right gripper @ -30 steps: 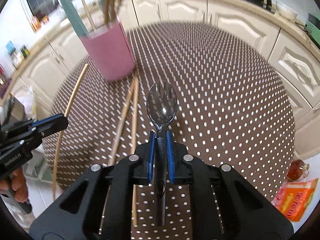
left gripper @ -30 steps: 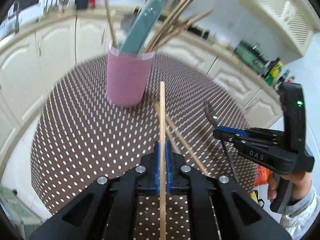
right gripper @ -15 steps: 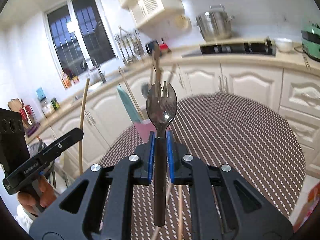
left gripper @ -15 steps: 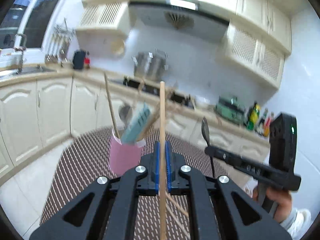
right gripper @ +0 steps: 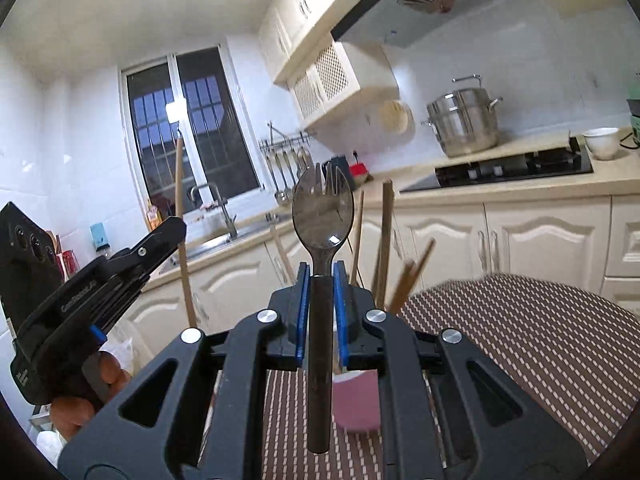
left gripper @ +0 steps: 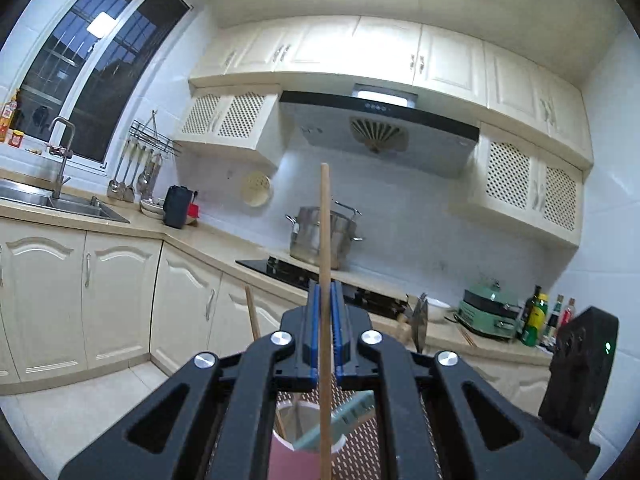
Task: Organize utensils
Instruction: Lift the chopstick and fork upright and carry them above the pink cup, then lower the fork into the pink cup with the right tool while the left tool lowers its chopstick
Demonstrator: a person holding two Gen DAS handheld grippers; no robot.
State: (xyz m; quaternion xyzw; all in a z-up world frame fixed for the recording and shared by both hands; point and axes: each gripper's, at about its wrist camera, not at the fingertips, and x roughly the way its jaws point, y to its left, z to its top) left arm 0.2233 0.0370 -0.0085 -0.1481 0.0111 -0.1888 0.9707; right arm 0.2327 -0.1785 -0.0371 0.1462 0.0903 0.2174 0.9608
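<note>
Left gripper (left gripper: pixel 325 344) clamps upright chopstick (left gripper: pixel 325 240), right gripper (right gripper: pixel 320 316) clamps upright spork (right gripper: pixel 322 216); pink cup (right gripper: pixel 358 408) below-ahead, nearer neither discernibly.

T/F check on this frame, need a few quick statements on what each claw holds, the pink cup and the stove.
1. The left claw is shut on a wooden chopstick. True.
2. The right claw is open with nothing in it. False: it is shut on a dark spork, head up.
3. The pink cup already holds several wooden sticks. True.
4. The pink cup lies tipped over on the mat. False: it stands upright on the dotted brown mat.
5. A steel pot sits on the counter by the stove. True.
</note>
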